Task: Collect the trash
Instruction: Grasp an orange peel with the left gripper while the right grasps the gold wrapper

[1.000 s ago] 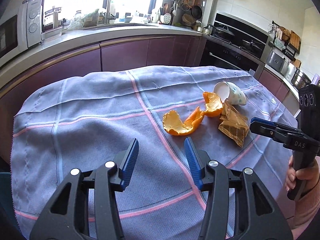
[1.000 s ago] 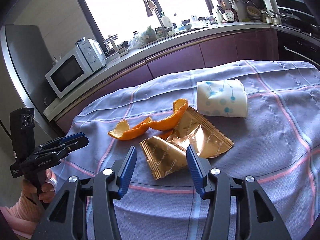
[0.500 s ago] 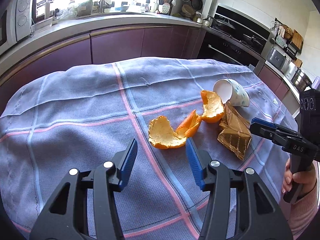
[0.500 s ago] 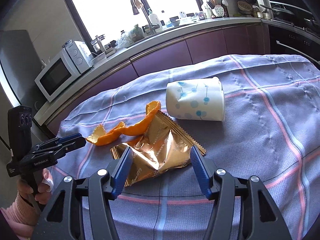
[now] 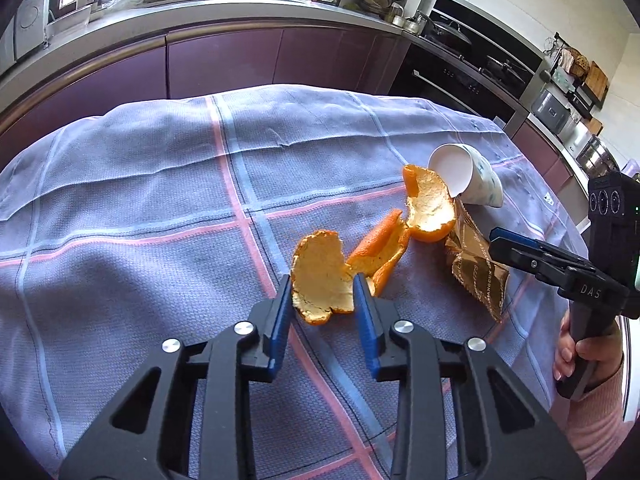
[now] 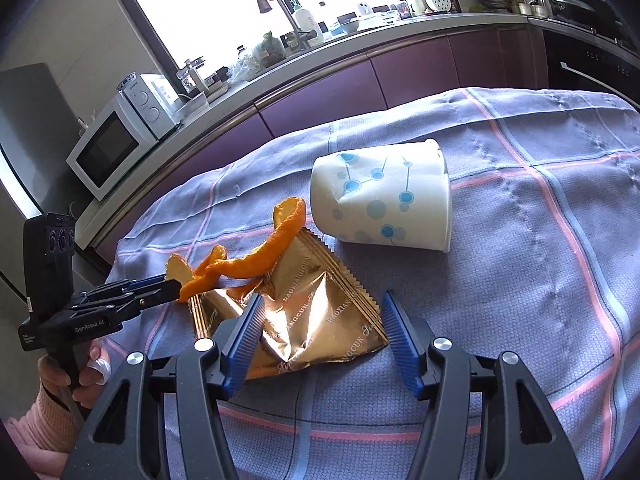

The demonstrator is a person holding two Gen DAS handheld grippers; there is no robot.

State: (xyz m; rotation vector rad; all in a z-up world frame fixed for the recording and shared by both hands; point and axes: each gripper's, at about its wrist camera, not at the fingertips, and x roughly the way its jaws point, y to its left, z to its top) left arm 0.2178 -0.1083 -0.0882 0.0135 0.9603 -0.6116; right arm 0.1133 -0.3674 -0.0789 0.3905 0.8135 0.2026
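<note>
An orange peel (image 5: 320, 276) in a few joined curls lies on the checked cloth, next to a gold snack wrapper (image 6: 316, 320) and a tipped white paper cup (image 6: 384, 196) with blue dots. My left gripper (image 5: 320, 286) is closing its jaws on the near curl of the peel, and both blue pads touch its edges. In the right wrist view that left gripper (image 6: 160, 286) shows from the side, its tips at the peel's end. My right gripper (image 6: 322, 304) stands open astride the wrapper, its pads apart from the foil. The right gripper (image 5: 504, 240) hovers over the wrapper (image 5: 476, 276).
A blue-grey cloth (image 5: 140, 220) with pink and blue lines covers the table. Behind it runs a purple kitchen counter (image 5: 224, 56) with a microwave (image 6: 116, 144), a sink tap and an oven. The cup (image 5: 476, 184) lies just beyond the peel. A person's hand (image 5: 580, 356) holds the right grip.
My left gripper has come forward and down to the peel and narrowed its jaws around the near curl. The right gripper has advanced over the gold wrapper with its jaws a little wider.
</note>
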